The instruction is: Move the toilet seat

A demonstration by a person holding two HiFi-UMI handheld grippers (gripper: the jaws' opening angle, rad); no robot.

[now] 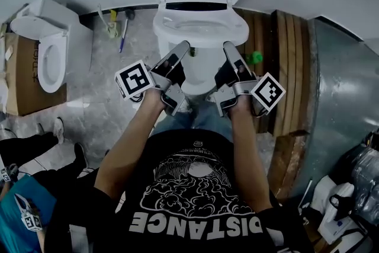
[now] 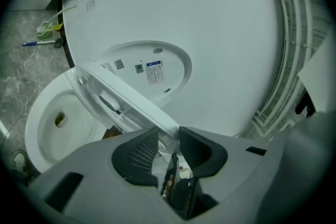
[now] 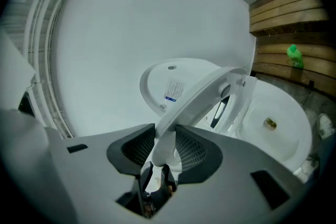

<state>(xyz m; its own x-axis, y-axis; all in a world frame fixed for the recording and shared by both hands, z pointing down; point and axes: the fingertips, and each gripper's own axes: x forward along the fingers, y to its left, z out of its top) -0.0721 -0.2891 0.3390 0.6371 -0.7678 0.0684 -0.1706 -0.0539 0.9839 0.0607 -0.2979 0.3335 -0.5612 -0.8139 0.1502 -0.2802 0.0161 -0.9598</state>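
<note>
Holding the seat with the left gripper and the right gripper, one on each side of its front edge. Seen from the left gripper: closed about halfway, pads pressed on the thin white rim of the seat. Same at the right gripper: clamped across the seat, nothing else between the jaws. Raised off the bowl, tilted partway up, short of the upright lid behind.

Probably stiff moulded plastic: light enough for two pinches, rigid, no sag to be expected. Glossy and curved too, so likely slippery under the pads. Best gripped squarely across the rim, not at its rounded lip. Sensible to take hold near the front, far from the hinge, for leverage. Better to swing both sides evenly, since a twist could strain the hinge. Worth easing down rather than dropping, given brittle plastic over a hard bowl.
</note>
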